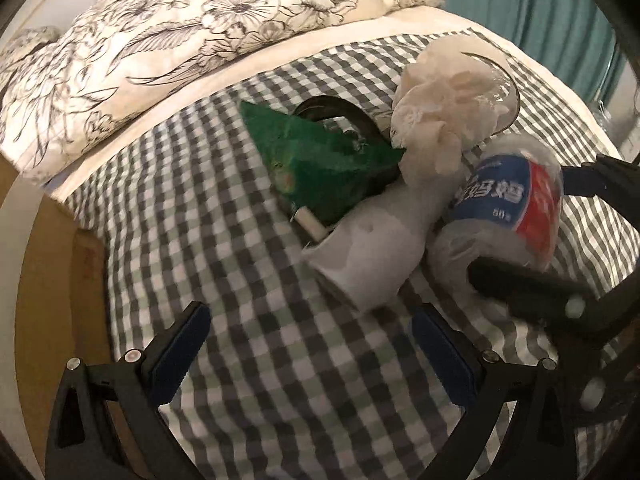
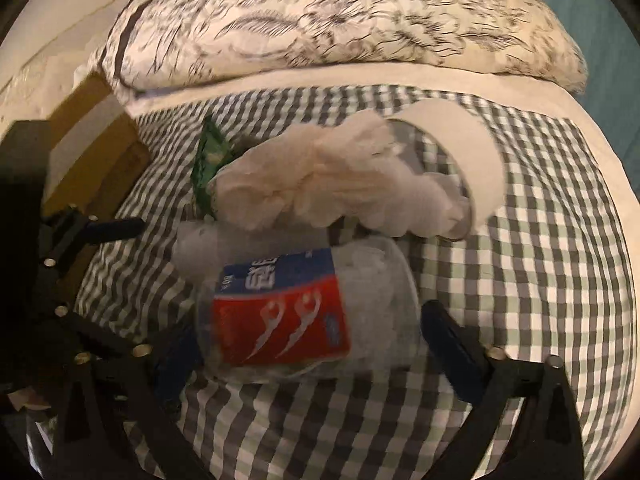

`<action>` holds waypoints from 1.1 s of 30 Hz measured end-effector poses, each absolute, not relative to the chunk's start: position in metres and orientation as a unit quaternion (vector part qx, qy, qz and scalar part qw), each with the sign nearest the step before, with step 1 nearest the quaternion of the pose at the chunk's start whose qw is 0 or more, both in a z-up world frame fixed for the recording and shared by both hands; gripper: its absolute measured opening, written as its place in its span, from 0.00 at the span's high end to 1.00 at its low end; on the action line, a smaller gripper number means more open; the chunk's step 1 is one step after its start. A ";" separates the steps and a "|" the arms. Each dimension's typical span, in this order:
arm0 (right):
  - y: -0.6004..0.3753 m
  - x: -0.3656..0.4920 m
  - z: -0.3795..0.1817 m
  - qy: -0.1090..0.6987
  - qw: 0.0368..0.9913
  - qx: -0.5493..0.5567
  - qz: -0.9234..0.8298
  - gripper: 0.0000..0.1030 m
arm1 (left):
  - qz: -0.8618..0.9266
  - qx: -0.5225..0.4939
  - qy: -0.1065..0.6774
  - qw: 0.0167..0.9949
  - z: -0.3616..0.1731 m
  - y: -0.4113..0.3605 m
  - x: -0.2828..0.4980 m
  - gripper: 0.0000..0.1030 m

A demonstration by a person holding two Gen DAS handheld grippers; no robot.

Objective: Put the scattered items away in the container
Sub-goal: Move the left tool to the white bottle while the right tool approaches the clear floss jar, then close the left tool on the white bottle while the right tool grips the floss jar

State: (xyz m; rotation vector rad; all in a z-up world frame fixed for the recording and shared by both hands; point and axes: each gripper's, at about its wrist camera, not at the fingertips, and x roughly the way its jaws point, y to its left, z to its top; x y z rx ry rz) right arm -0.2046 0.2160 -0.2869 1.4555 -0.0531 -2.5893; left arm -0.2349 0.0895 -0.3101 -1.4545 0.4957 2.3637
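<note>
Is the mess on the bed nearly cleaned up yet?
Not yet. Nothing looks put away. The right claw is open around the plastic bottle lying on the checked sheet. The left claw is open and empty. The tissue wad, green packet and paper cup remain.

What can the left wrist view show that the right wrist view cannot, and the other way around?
Only the left wrist view shows the black ring behind the green packet, most of that packet, and the left tongs open over bare checked sheet.

Only the right wrist view shows the right tongs open on both sides of the bottle, and the white cup's side.

Both show the bottle, the tissue, the floral pillow and the sheet.
</note>
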 end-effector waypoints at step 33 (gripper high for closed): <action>0.269 -0.161 -0.275 -0.067 0.030 0.481 -0.874 0.09 | 0.835 -0.534 0.038 0.130 -0.302 0.098 -0.225 0.40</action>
